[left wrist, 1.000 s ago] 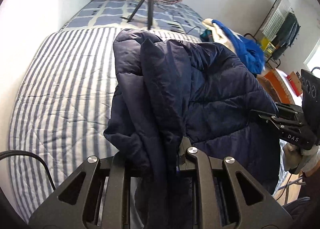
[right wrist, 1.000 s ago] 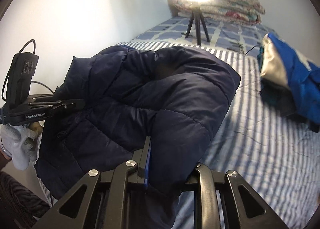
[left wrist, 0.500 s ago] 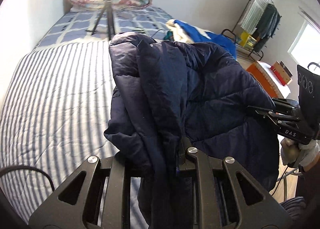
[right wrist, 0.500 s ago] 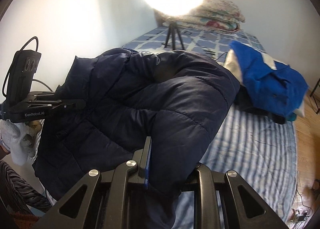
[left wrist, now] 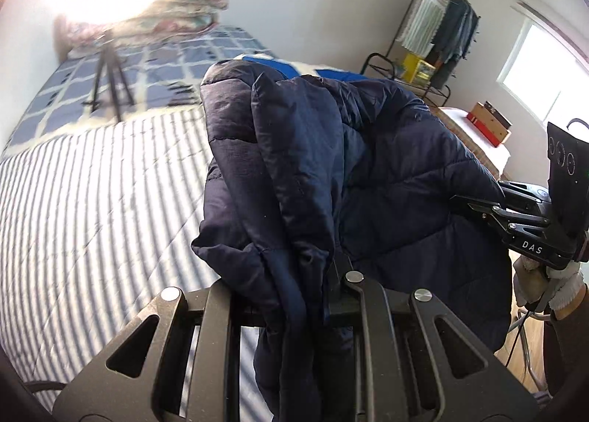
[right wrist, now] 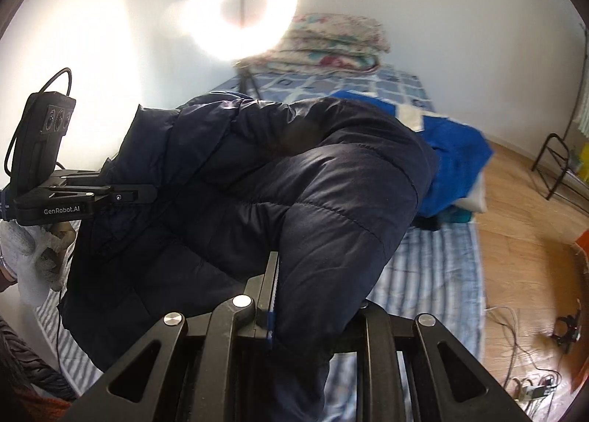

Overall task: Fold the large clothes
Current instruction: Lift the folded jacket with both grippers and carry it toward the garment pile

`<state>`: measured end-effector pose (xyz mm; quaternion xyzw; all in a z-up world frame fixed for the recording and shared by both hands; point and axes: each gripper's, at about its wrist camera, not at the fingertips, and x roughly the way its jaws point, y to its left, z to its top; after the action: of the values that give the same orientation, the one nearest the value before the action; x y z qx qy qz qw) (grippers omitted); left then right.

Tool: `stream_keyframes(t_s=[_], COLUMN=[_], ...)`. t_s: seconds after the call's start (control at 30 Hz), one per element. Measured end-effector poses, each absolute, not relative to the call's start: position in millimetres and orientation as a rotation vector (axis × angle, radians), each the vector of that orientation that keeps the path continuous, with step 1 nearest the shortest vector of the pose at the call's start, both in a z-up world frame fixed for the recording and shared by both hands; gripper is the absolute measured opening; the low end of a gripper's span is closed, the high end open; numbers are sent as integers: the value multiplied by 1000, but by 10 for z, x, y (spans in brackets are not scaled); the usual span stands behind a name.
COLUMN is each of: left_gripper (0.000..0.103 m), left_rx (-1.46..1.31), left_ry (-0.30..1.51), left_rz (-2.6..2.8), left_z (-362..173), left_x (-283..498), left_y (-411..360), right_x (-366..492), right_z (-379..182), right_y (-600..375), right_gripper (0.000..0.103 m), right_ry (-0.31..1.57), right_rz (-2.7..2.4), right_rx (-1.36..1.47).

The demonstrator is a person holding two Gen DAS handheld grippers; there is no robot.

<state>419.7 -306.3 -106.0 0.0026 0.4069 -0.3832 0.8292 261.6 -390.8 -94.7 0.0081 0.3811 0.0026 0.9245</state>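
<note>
Two tongs carry my load: the left tongs (left wrist: 294,296) are clamped on a bunched fold of the navy puffer jacket (left wrist: 331,171), and the right tongs (right wrist: 313,296) pinch another thick, quilted edge of it. The jacket hangs between them, lifted above the bed's near edge, its shiny padded fabric stitched in broad puffy bands and slumped in soft rolls. Under it I see the bed (left wrist: 92,201) with its blue-and-white striped cover, smooth and flat. A crumpled bright blue garment (right wrist: 452,160) lies by the bed's right edge. At the head end, a stack of folded floral quilts (right wrist: 331,42) rests by the wall, with a glaring ring light (right wrist: 243,9) on a thin black tripod (left wrist: 108,79).
</note>
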Motion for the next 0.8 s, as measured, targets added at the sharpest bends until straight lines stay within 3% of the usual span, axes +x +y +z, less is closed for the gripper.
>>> stream_keyframes(t_s=[0.8], left_gripper=[16], left_rx=[-45], left_ry=[681], left_rz=[-837], left_z=[-458], left_x=[5940], left_y=[-4702], right_x=[4021], right_z=[-275], right_y=[-5435], right_gripper=[17], right_ry=[650], right_rz=[-184], right_rx=[-25])
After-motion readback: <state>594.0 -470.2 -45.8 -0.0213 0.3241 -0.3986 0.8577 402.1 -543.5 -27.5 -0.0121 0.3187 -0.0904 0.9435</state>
